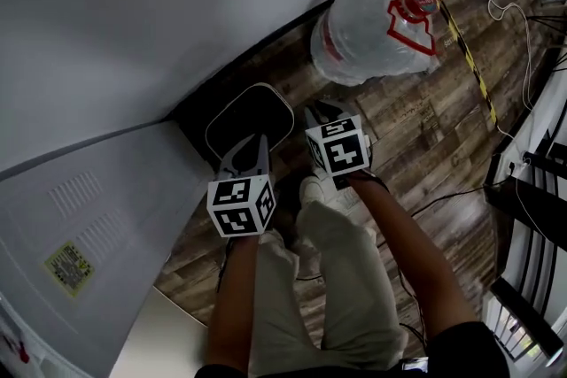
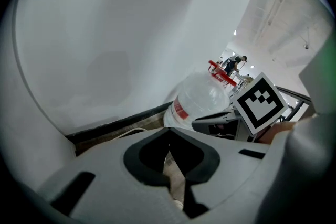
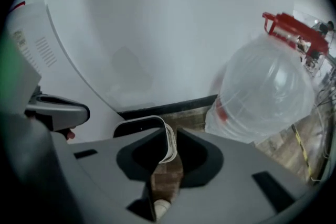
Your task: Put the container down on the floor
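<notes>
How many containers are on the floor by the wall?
2. A dark, white-rimmed container against the wall by the person's feet; a clear water jug with a red handle farther along. Others may be hidden.

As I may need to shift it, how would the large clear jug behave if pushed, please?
The jug looks empty, so probably light and easy to slide on the wood floor. Its clear plastic wall may flex. Being rounded, it could roll if tipped.
</notes>
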Tool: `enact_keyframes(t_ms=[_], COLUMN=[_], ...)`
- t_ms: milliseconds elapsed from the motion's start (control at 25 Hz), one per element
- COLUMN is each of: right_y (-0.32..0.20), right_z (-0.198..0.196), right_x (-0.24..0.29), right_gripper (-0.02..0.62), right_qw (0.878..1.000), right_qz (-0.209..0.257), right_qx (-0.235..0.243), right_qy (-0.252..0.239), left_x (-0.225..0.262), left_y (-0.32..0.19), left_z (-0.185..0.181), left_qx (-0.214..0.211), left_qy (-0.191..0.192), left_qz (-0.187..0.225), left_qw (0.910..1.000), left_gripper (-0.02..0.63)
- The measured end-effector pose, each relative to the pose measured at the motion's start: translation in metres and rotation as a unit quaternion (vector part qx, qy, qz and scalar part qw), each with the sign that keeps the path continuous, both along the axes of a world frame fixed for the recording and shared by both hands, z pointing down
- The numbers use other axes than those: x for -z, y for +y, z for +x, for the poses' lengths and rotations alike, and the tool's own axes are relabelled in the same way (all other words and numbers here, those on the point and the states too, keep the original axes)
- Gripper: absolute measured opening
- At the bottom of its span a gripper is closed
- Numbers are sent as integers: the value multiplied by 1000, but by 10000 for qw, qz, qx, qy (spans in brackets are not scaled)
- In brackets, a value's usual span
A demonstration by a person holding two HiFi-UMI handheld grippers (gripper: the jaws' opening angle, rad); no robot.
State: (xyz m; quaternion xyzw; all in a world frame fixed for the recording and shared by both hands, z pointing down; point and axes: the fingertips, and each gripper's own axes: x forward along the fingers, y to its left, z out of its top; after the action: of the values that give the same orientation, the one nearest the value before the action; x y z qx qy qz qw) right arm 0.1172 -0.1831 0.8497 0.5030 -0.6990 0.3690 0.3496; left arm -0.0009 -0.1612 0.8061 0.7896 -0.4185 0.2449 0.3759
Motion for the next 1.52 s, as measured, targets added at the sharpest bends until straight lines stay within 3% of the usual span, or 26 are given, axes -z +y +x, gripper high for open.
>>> enact_keyframes(t_ms=[160,680,960,1160,1520], right_y=[4,13,31,44,52], right_z=[9,7,17,28,18], right_x=[47,208,271,329,429], right_gripper=[51,32,29,29,29], right_qw=[9999,9987,9951,9924,9911], right_qz=[92,198,155,225,778], right_qx=[-117,-344,-667,-828,-588], right_qy=[13,-335,-717,-880,-910], left_x=[44,200,256,321,423], left_y=[2,7,25,29,37], left_z=[0,-11,-7,-3,-3], left_qx=[-76,145,307,308,227], left_qy=[-52,77,479,462,503], left_qz=[28,46,-264,-27,454], left_qw=[10000,9999,9980,9985,9974], left_gripper=[17,17,17,17,17])
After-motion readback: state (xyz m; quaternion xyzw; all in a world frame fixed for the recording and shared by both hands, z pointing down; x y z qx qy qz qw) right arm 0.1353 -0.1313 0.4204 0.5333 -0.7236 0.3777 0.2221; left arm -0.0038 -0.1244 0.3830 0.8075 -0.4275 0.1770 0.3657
